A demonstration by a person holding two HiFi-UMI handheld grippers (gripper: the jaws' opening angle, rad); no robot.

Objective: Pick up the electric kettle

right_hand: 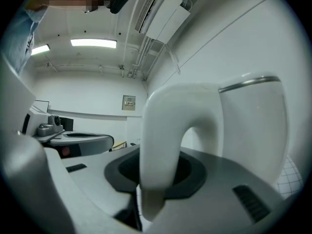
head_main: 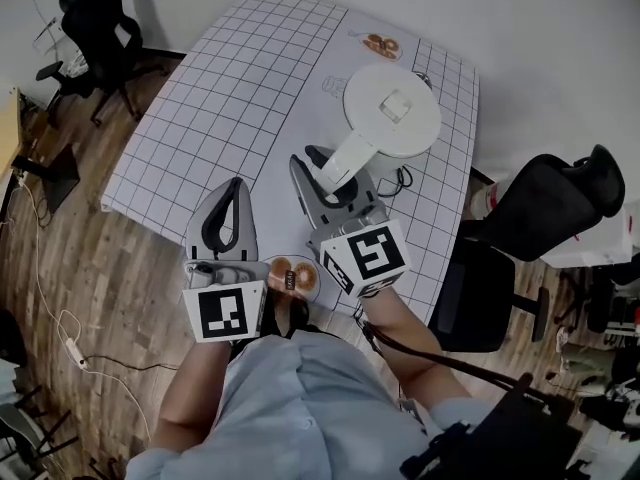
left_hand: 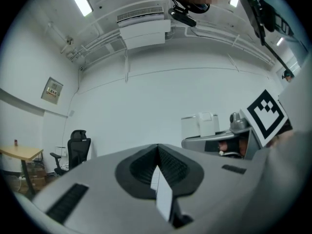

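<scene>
The white electric kettle (head_main: 391,108) is seen from above over the grid-covered table (head_main: 230,88), its handle (head_main: 347,160) reaching toward me. My right gripper (head_main: 325,180) is shut on that handle. In the right gripper view the handle (right_hand: 163,130) arches out from between the jaws, with the kettle body (right_hand: 253,126) at the right. My left gripper (head_main: 236,186) hovers to the left of the kettle, apart from it, with its tips together and nothing between them (left_hand: 157,150). In the left gripper view the kettle (left_hand: 204,126) shows at the right, beyond the right gripper.
A plate of doughnuts (head_main: 380,44) sits at the table's far edge, and another plate (head_main: 293,276) at the near edge between the grippers. A dark cable (head_main: 402,180) lies under the kettle. Black office chairs stand far left (head_main: 95,18) and right (head_main: 545,218).
</scene>
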